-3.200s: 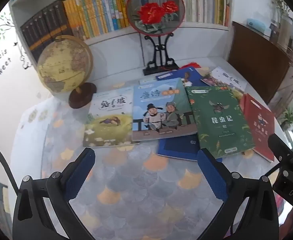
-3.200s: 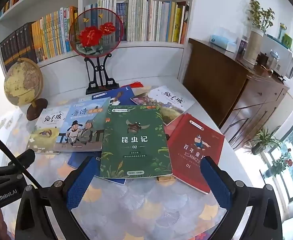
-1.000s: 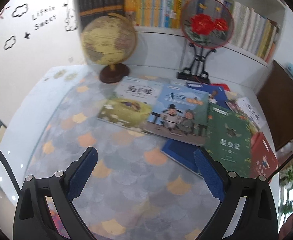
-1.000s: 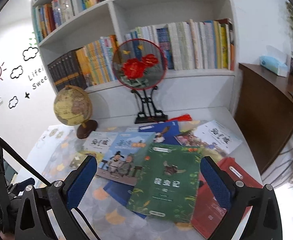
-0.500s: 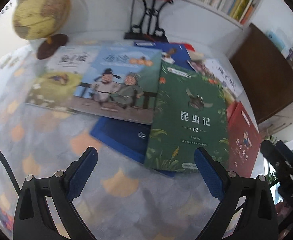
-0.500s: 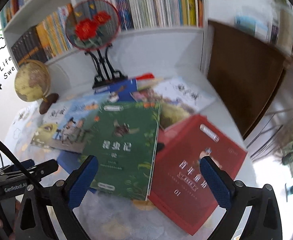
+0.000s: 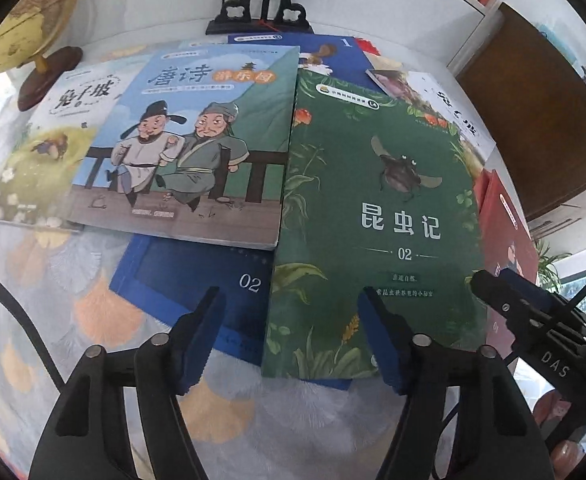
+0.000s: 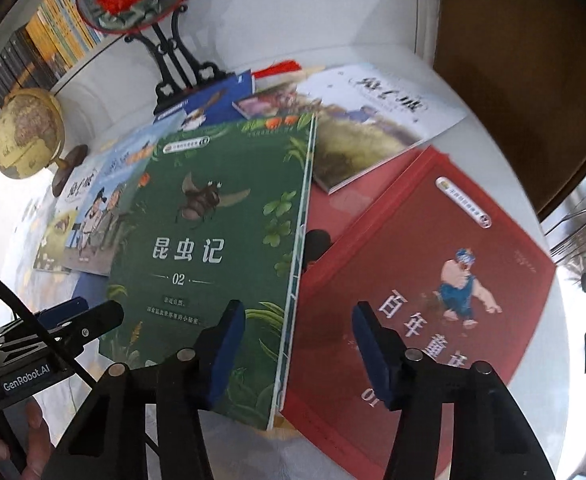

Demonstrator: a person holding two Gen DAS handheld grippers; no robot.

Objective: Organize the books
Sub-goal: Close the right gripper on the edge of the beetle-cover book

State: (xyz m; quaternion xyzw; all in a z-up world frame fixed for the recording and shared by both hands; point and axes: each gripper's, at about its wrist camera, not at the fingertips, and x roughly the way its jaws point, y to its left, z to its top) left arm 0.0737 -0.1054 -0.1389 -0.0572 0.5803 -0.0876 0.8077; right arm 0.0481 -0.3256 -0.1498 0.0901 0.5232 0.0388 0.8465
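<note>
Twin handheld grippers, black frames with blue pads

The left gripper [image 7: 289, 336] and right gripper [image 8: 297, 348] share silver screws and serrated blue pads [image 7: 201, 340]; white lettering marks their bodies ("GenRobot.AI", "DAS"), and black cables trail alongside.

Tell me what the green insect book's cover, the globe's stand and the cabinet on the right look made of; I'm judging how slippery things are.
Green book: paper cover, apparently soft-bound with a satin coating; it shows faint sheen and a thin page edge.
Globe stand: looks like dark polished wood, though stained plastic is possible.
Cabinet: brown wood or veneer, matte.
</note>
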